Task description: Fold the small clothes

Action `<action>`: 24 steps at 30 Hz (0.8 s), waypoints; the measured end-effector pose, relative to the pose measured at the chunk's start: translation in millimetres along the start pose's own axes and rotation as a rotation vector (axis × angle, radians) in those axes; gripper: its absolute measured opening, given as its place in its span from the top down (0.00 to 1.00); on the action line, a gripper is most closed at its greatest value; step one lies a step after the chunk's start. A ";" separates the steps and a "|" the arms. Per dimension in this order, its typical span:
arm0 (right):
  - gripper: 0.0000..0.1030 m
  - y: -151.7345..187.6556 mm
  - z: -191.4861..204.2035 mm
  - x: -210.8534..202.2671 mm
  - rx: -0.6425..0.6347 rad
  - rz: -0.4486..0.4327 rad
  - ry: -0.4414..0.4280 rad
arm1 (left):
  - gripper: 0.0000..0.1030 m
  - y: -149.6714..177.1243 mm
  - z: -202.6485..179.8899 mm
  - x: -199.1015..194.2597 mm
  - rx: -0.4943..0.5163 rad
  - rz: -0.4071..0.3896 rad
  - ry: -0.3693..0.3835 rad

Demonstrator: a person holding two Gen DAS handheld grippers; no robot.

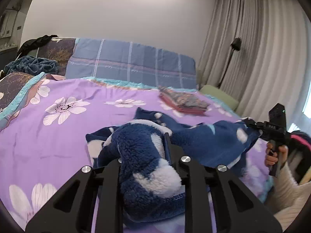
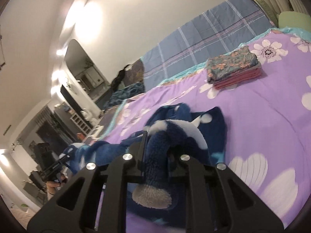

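Note:
A fluffy dark blue garment with white patches point(image 1: 204, 143) is stretched between both grippers above the purple flowered bedspread point(image 1: 58, 136). My left gripper point(image 1: 144, 149) is shut on one bunched end of it. My right gripper point(image 2: 155, 145) is shut on the other end point(image 2: 161, 151). The right gripper also shows in the left wrist view point(image 1: 250, 124), held in a hand at the far right. The left gripper shows in the right wrist view point(image 2: 65, 156) at lower left. The middle of the garment sags onto the bed.
A stack of folded clothes point(image 2: 235, 68) lies further up the bed, also seen in the left wrist view point(image 1: 183, 101). A blue checked quilt point(image 1: 132, 62) lines the headboard. A green cushion point(image 1: 219, 95) and curtains are on the right.

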State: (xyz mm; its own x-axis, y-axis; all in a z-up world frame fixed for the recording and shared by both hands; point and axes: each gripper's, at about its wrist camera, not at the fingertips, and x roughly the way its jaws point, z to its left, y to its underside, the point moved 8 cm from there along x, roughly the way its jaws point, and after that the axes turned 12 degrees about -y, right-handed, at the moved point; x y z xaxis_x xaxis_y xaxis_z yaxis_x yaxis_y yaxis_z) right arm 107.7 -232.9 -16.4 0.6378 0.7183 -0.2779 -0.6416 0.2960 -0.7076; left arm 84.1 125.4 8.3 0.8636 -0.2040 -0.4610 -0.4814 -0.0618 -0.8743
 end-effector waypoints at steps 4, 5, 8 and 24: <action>0.82 38.7 -63.0 54.6 0.057 0.180 0.169 | 0.74 53.3 18.7 85.9 0.007 0.220 -0.082; 0.83 45.6 -72.7 61.4 0.055 0.195 0.191 | 0.69 65.5 21.0 97.8 0.022 0.247 -0.096; 0.80 36.6 -70.1 60.0 0.036 0.212 0.174 | 0.65 69.5 19.1 100.4 0.065 0.215 -0.089; 0.35 0.8 -35.4 48.7 -0.073 0.458 0.253 | 0.18 -68.6 14.0 95.5 0.125 0.027 -0.130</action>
State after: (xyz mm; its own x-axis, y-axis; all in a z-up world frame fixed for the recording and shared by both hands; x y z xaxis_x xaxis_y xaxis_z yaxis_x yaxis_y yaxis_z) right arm 153.4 -220.0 -53.5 0.3876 0.5868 -0.7110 -0.8531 -0.0639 -0.5178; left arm 201.7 123.8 22.1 0.8667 -0.0758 -0.4930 -0.4891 0.0652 -0.8698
